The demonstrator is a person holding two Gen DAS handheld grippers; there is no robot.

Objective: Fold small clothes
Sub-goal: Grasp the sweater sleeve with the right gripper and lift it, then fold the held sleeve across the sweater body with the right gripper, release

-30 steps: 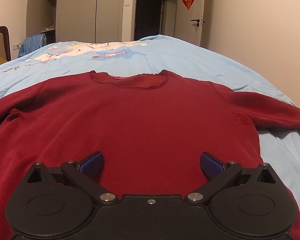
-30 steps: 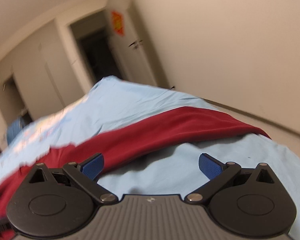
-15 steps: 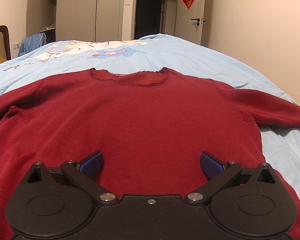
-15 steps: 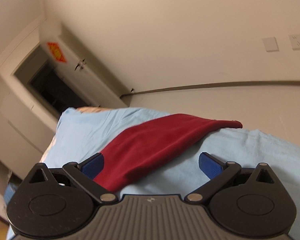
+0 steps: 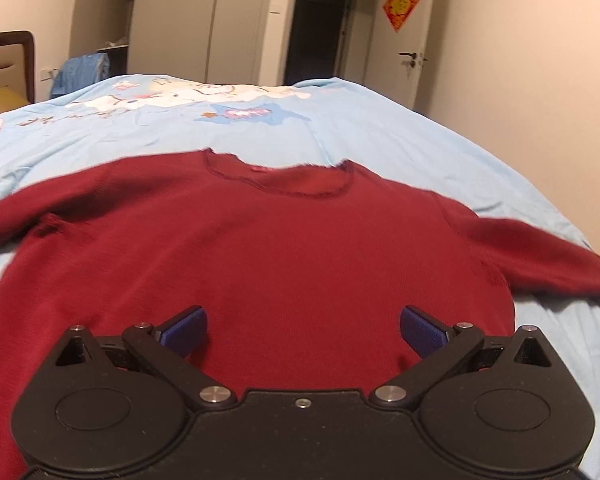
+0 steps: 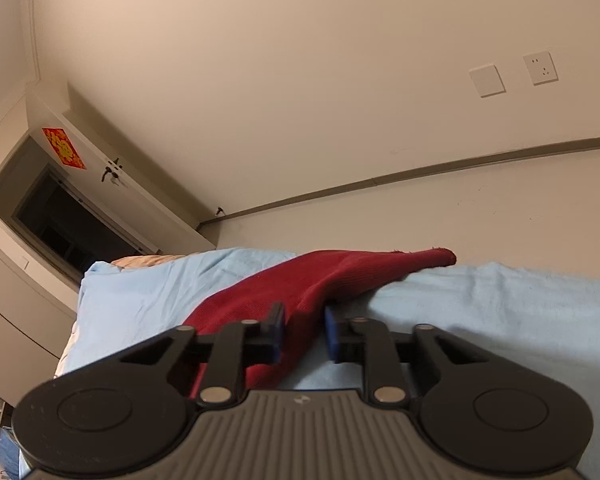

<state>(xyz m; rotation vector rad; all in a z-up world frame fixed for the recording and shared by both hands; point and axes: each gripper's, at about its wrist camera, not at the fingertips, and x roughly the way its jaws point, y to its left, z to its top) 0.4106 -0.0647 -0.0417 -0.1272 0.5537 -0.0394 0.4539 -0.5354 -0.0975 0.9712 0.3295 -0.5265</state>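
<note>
A dark red sweater (image 5: 280, 248) lies flat and face up on the light blue bed cover (image 5: 380, 128), neckline far from me and both sleeves spread out. My left gripper (image 5: 302, 326) hovers over the sweater's lower body, open, with nothing between its blue pads. In the right wrist view the sweater's right sleeve (image 6: 340, 276) runs across the bed cover (image 6: 500, 308) to the bed's edge. My right gripper (image 6: 303, 332) is shut on a ridge of that sleeve, which bunches up between the pads.
The bed's right edge drops off toward a beige wall (image 6: 300, 80) just past the sleeve's cuff. Beyond the bed stand a wardrobe (image 5: 172, 20), a dark doorway (image 5: 320, 32) and a white door (image 5: 404, 40). A headboard (image 5: 4, 64) is at the far left.
My right gripper moved down onto the sleeve and went from wide open to shut on it. The left gripper's view shifted a little, with the sweater looking farther off; it stays open.
</note>
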